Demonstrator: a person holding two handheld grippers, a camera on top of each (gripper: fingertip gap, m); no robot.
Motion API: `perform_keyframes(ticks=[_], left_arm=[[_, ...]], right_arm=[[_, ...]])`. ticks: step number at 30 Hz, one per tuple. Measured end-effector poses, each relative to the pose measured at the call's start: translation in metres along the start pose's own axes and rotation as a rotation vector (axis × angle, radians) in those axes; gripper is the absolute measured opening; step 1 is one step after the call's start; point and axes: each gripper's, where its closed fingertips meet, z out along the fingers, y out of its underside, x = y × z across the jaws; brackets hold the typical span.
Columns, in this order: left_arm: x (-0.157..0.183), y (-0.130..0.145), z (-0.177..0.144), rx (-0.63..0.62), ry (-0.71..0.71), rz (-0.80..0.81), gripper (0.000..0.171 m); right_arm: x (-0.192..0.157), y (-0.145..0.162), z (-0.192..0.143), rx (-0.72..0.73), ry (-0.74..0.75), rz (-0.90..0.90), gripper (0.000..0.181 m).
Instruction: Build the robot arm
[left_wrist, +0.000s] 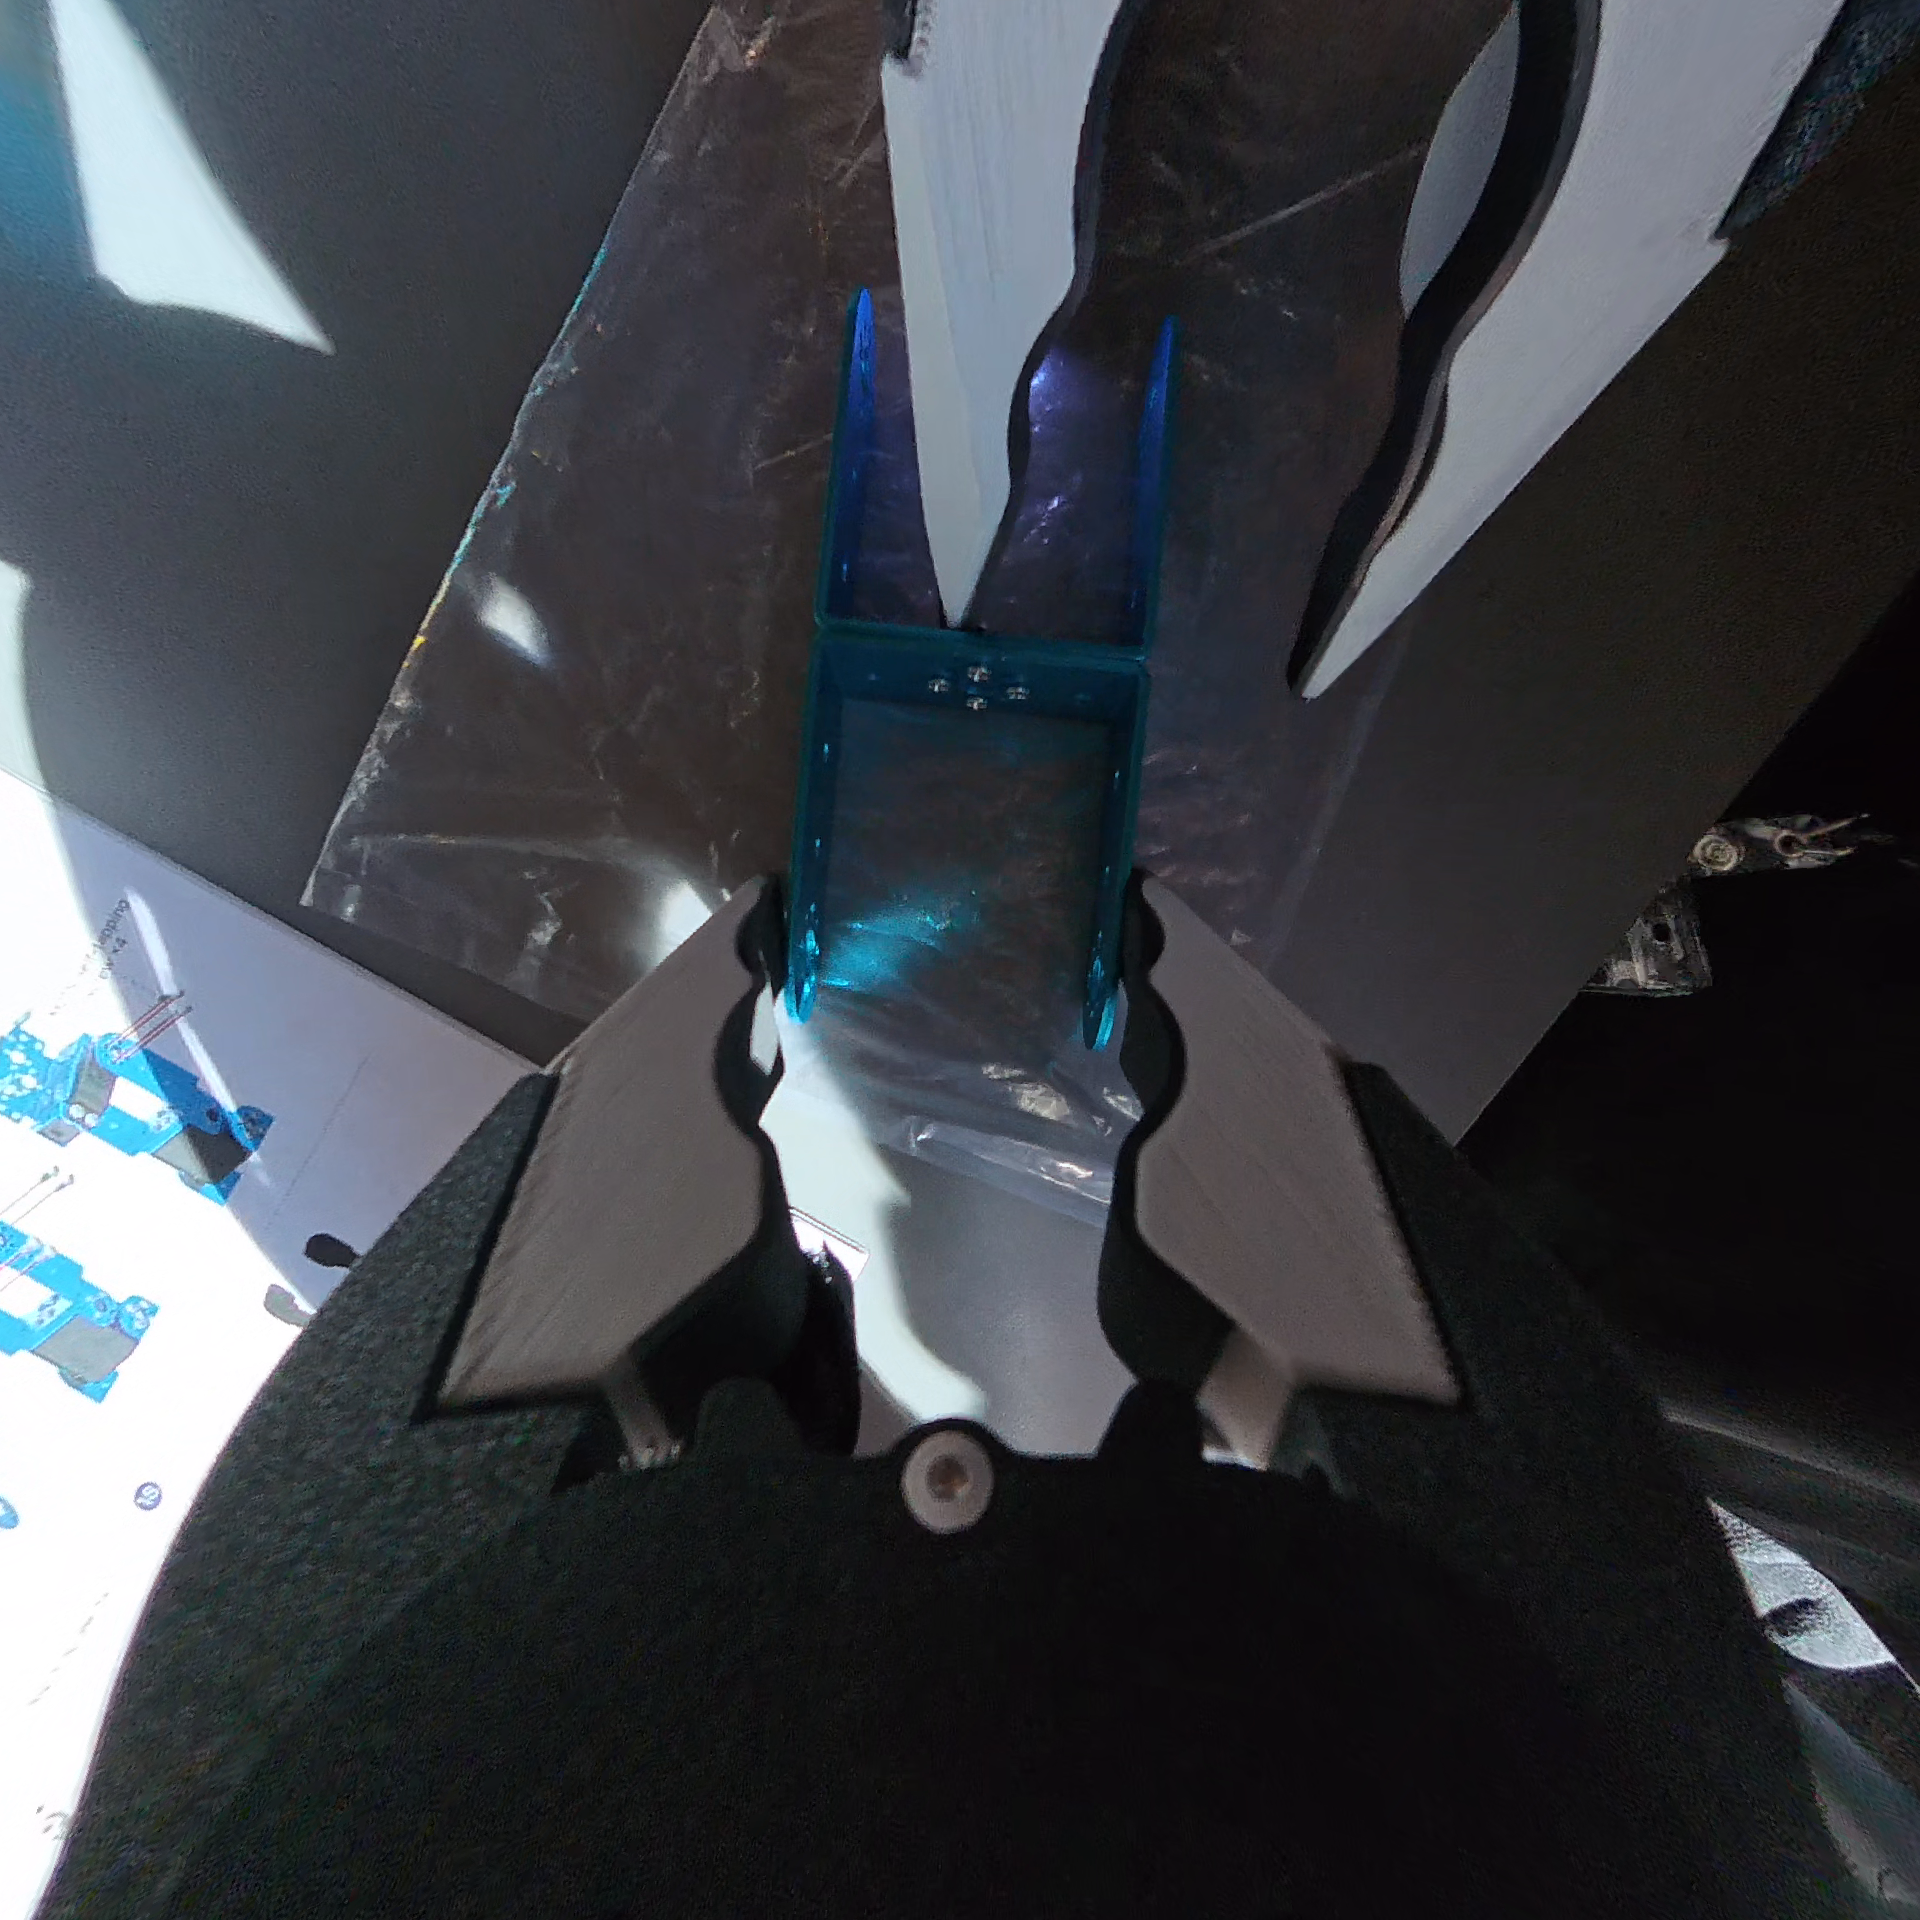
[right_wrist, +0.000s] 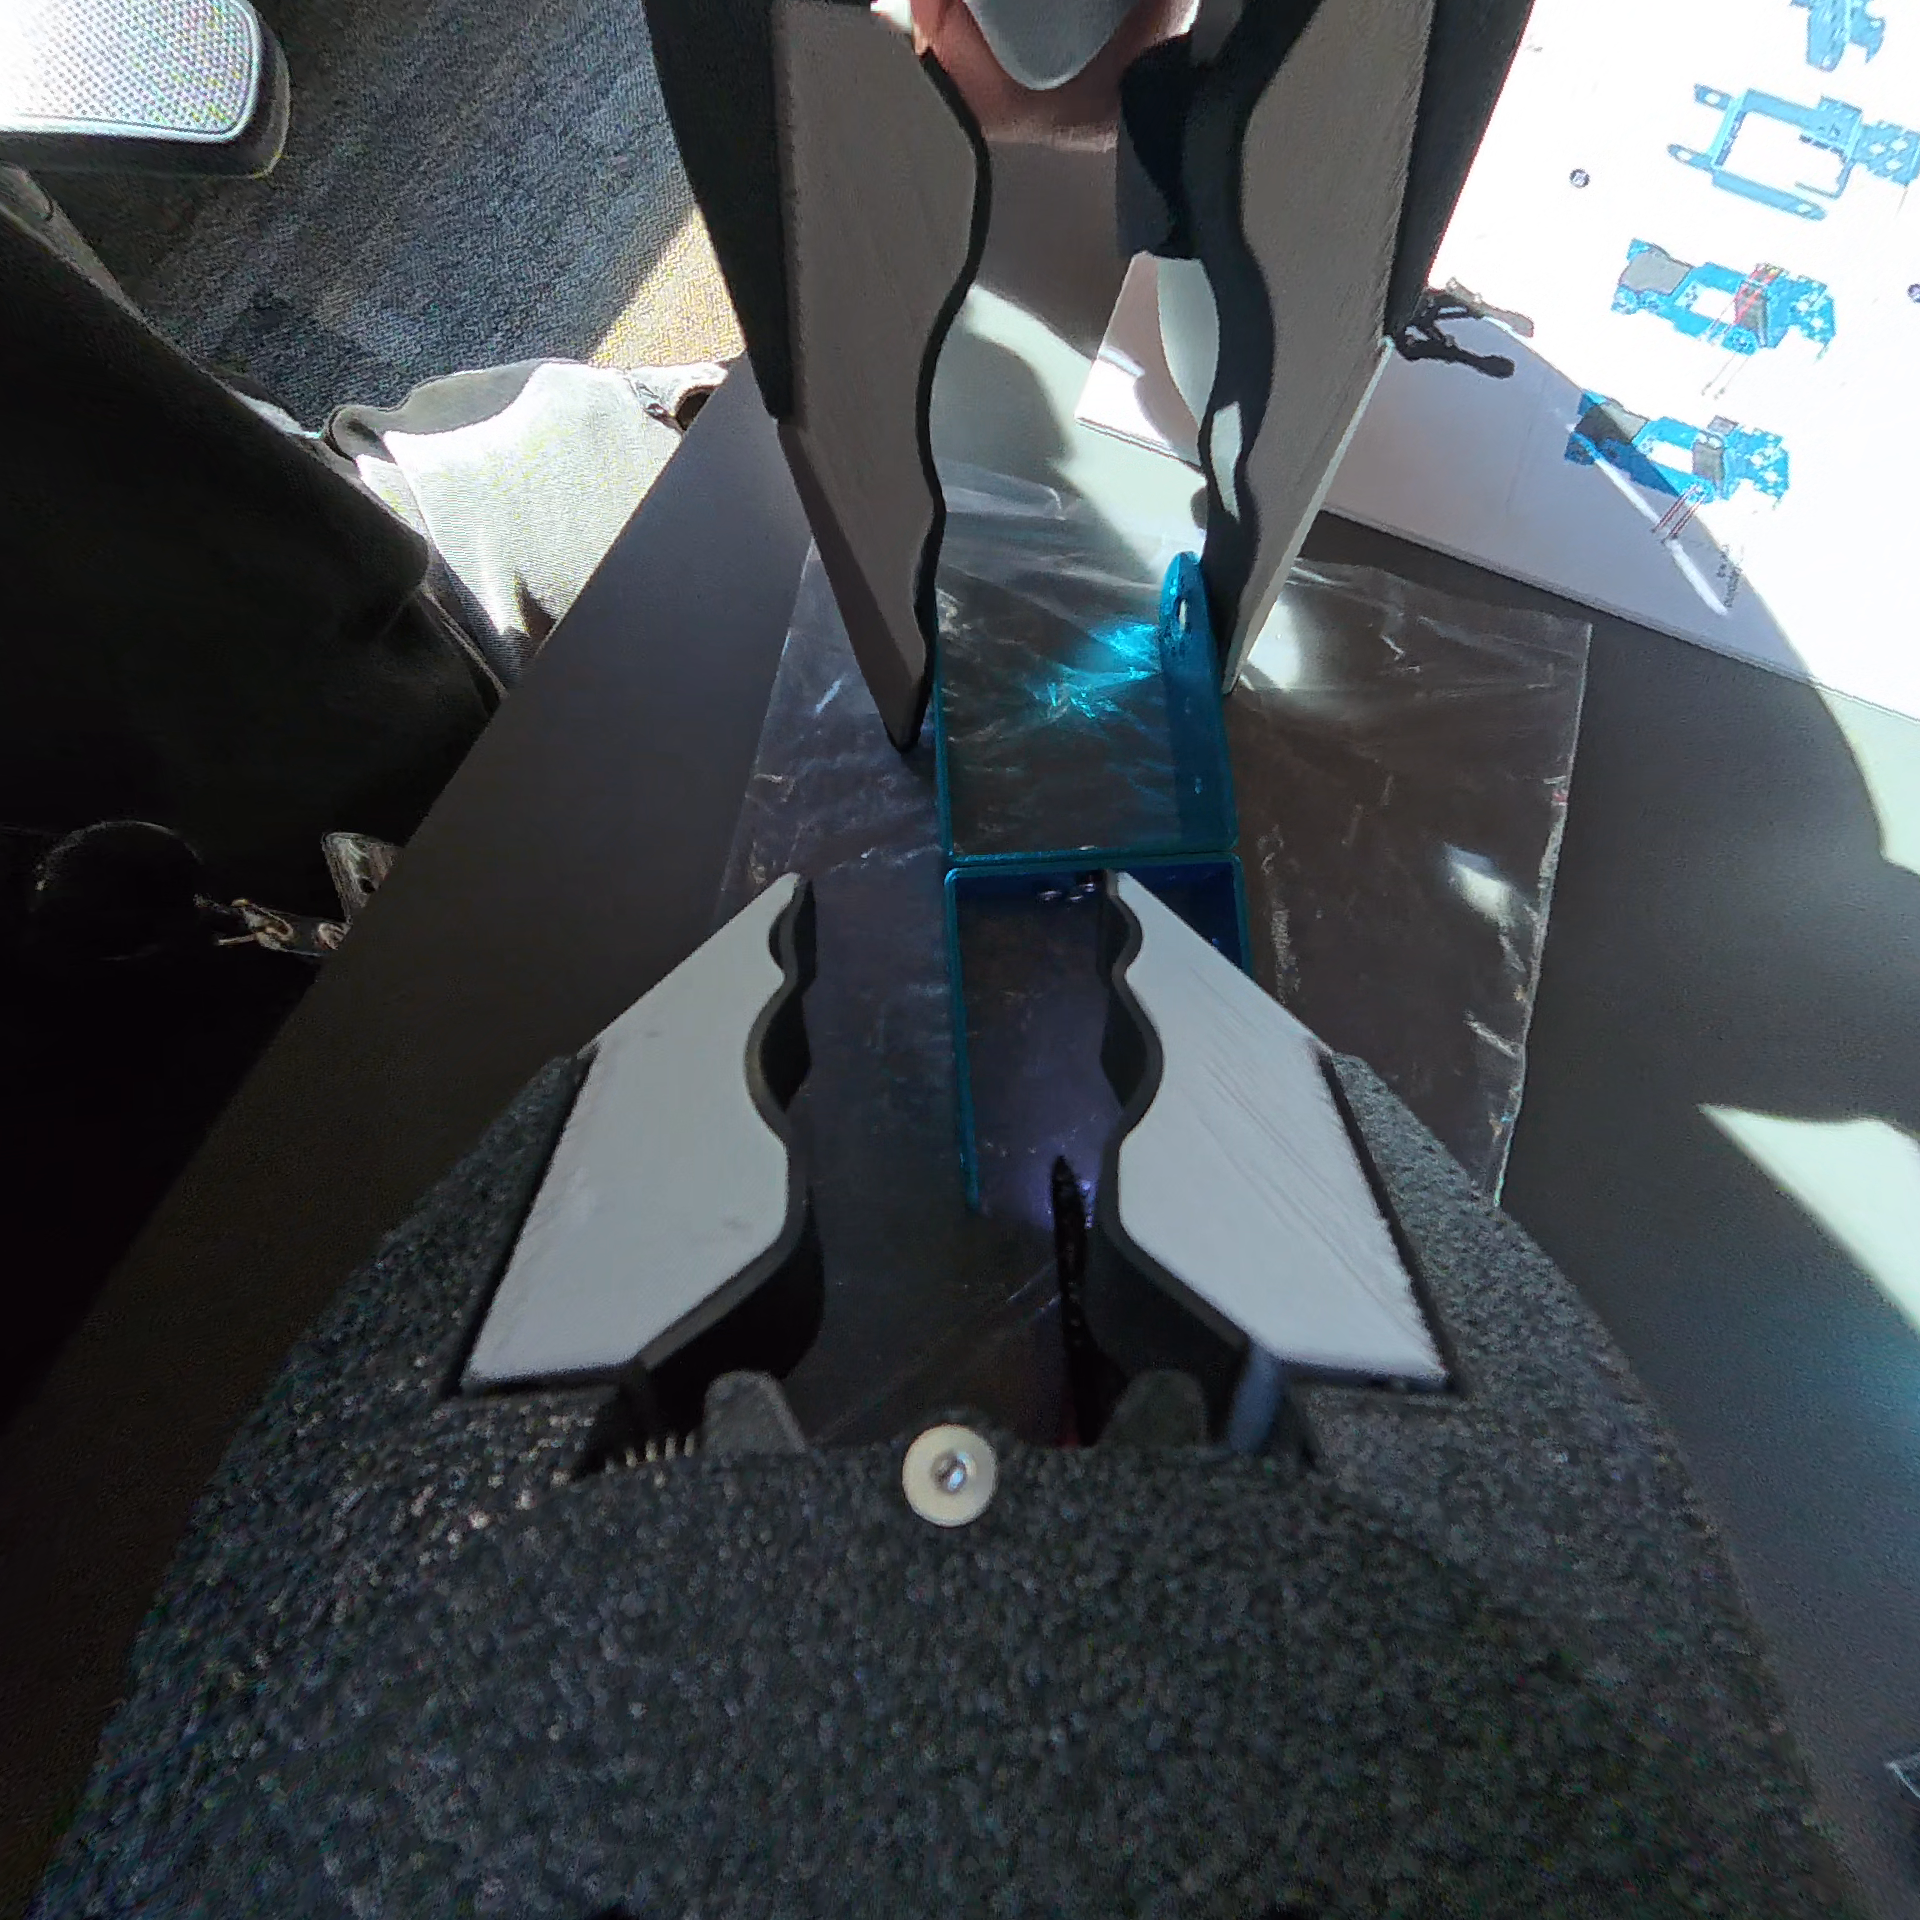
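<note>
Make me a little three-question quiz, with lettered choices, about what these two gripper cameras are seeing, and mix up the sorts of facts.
1. Where does the blue metal bracket lie?
A. on a clear plastic bag
B. on the printed sheet
C. on the carpet

2. What colour is the tabletop?
A. white
B. dark
C. yellow

3. How does the left gripper stand to the bracket?
A. far from it, shut
B. its fingertips at both outer sides of the bracket's near end
C. lifting the bag

Answers:
1 A: crinkled clear plastic bag spreads under and around the bracket.
2 B: the surface is dark beside the white printed sheet.
3 B: in the left wrist view both tips flank the bracket's side walls.
</note>
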Motion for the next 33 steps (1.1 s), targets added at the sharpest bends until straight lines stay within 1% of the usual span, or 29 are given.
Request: perform_keyframes(ticks=[5,8,9,13,16,20,26,30,33], left_arm=[[0.0,0.0,0.0,-0.003,-0.001,0.005,0.064],[0.0,0.001,0.0,-0.009,-0.003,0.006,0.064],[0.0,0.0,0.0,-0.006,-0.003,0.004,0.064],[0.0,0.0,0.0,-0.004,-0.006,0.001,0.064],[0.0,0.0,0.0,-0.007,-0.008,0.0,0.064],[0.0,0.0,0.001,-0.018,-0.005,0.006,0.064],[0.0,0.0,0.001,-0.021,-0.005,0.007,0.064],[0.0,0.0,0.001,-0.026,-0.004,0.01,0.064],[0.0,0.0,0.001,-0.023,-0.003,0.009,0.064]], right_arm=[[-0.002,0.002,0.003,-0.049,-0.002,0.006,0.061],[-0.001,0.003,0.005,-0.077,0.008,-0.015,0.059],[0.001,0.005,0.004,-0.078,0.009,-0.019,0.058],[0.012,0.006,-0.003,-0.071,0.047,-0.008,0.063],[0.008,0.003,0.002,-0.075,0.026,-0.029,0.062],[0.006,0.009,0.008,-0.121,0.007,-0.042,0.06],[0.006,0.009,0.01,-0.122,-0.005,-0.034,0.058],[0.005,0.009,0.011,-0.121,-0.016,-0.013,0.062],[0.006,0.011,0.012,-0.121,-0.007,-0.026,0.061]])
